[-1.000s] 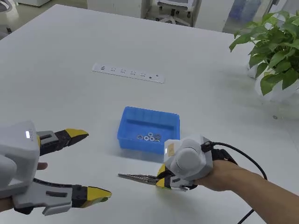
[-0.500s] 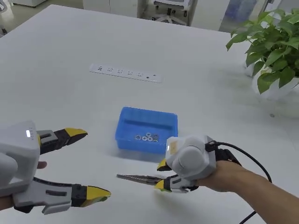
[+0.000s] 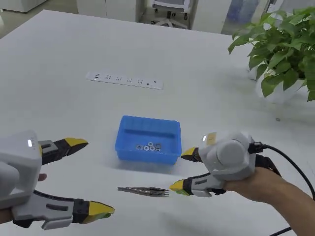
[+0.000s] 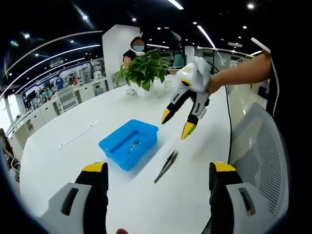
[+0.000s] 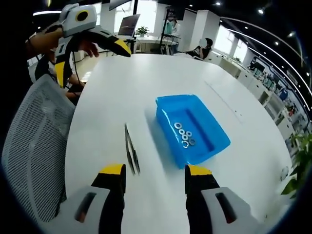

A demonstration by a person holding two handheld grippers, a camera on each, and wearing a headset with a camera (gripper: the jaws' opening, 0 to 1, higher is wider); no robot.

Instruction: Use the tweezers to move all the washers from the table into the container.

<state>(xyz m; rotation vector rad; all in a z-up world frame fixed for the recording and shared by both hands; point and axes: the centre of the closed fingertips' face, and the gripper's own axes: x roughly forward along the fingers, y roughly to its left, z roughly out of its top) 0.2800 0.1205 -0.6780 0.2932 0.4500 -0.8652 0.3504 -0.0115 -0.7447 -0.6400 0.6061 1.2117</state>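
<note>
Well, my white table (image 3: 59, 54) lies wide in a bright office, with a plant (image 3: 283, 44) cut off at its far right and a power strip (image 3: 124, 80) beyond the blue container (image 3: 142, 156). My left gripper (image 3: 98, 176) and right gripper (image 3: 177, 171) both hang above it, jaws apart and empty. Tweezers (image 3: 143, 190) lie flat just before the container, beside my right gripper's lower jaw, and the washers (image 3: 148, 146) cluster on the container's floor, too small to count.
</note>
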